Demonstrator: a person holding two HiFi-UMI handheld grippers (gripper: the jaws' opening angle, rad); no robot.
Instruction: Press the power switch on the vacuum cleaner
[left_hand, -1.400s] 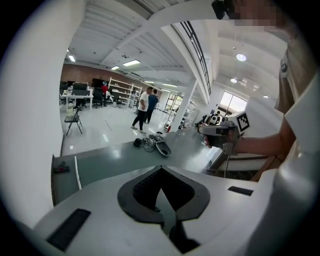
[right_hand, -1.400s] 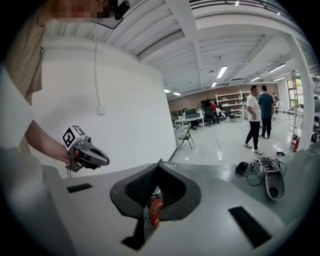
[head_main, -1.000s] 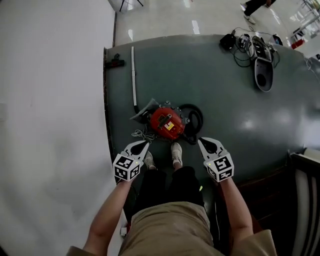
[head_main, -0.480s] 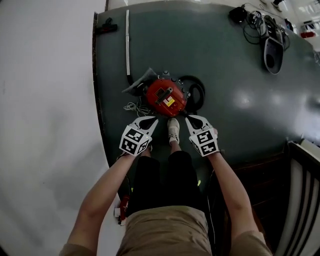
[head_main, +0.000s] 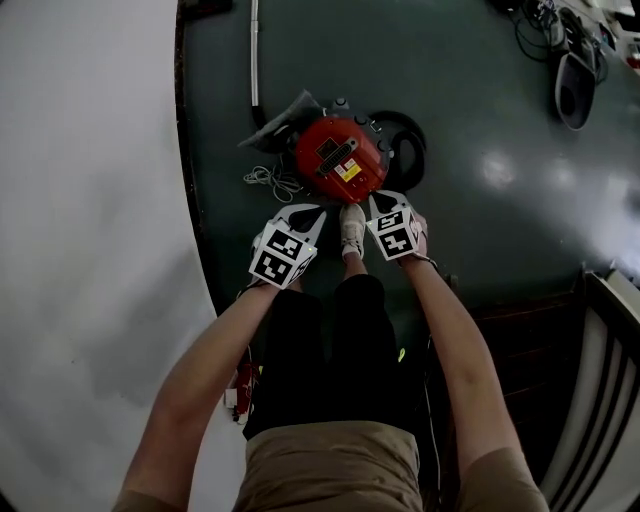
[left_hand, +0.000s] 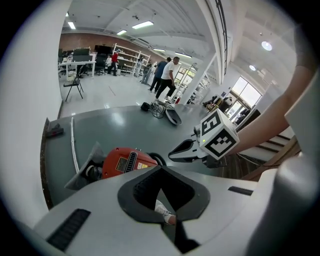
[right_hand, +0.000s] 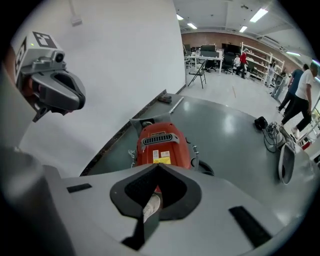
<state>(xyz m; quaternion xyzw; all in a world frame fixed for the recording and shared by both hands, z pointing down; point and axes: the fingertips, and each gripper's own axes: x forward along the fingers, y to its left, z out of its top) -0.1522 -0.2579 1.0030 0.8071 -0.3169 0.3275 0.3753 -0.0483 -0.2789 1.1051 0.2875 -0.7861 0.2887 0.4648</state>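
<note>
Vacuum cleaner: a red, rounded plastic canister vacuum cleaner (head_main: 338, 160) sits on the floor in the upper centre of the head view, with a yellow and white label and a black vent grille on its top.
Hose: a black coiled hose (head_main: 408, 150) lies against the canister's right side in the head view.
Wand: a thin silver metal tube (head_main: 254, 60) runs from the canister's upper left towards the top edge.
Cord: a loose white cord (head_main: 264, 181) is bunched just left of the canister.
Shoe: the person's white sneaker (head_main: 350, 229) points at the canister's near edge; whether it touches cannot be told.
Left gripper: the white left gripper (head_main: 316, 211) hovers just left of the shoe, its tip near the canister. In its own view the jaws are clenched tip to tip and grasp nothing; the shoe shows through the gap behind them.
Right gripper: the white right gripper (head_main: 374, 201) hovers just right of the shoe, equally near the canister. Its jaws are likewise clenched on nothing.
Floor: a dark grey-green glossy floor (head_main: 480, 230) bears everything.
Wall: a plain white wall (head_main: 90, 200) fills the left of the head view.
Far corner: a dark grey oval part (head_main: 574, 88) and tangled black cables (head_main: 535, 25) lie well apart, upper right.
Background: several people (left_hand: 167, 77) stand beyond the grey floor in the left gripper view.
</note>
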